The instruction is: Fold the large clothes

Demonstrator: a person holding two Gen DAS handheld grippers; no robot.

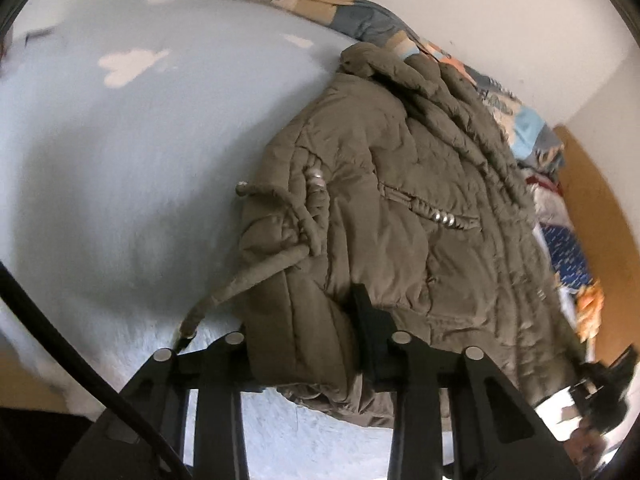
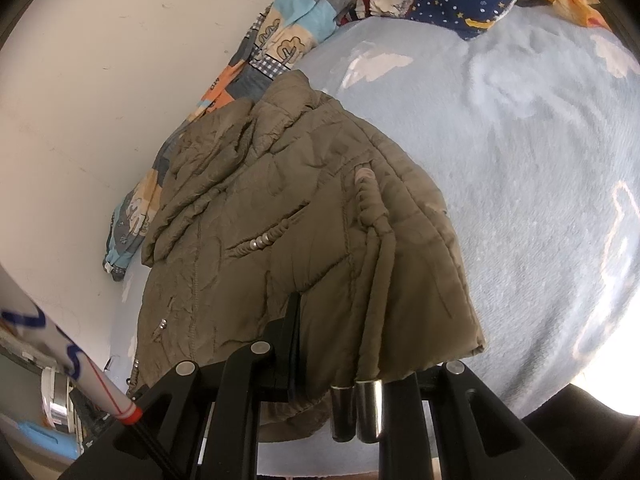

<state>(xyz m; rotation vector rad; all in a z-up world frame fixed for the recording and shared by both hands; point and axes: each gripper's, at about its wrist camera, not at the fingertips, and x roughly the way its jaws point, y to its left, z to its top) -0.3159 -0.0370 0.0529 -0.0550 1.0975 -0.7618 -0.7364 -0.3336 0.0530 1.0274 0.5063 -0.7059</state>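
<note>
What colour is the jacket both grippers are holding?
Olive-brown, quilted jacket; it shows best in the right wrist view.

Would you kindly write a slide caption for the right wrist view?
Right hand-held gripper shut on the hem of a brown padded jacket lying on a pale blue blanket.
</note>
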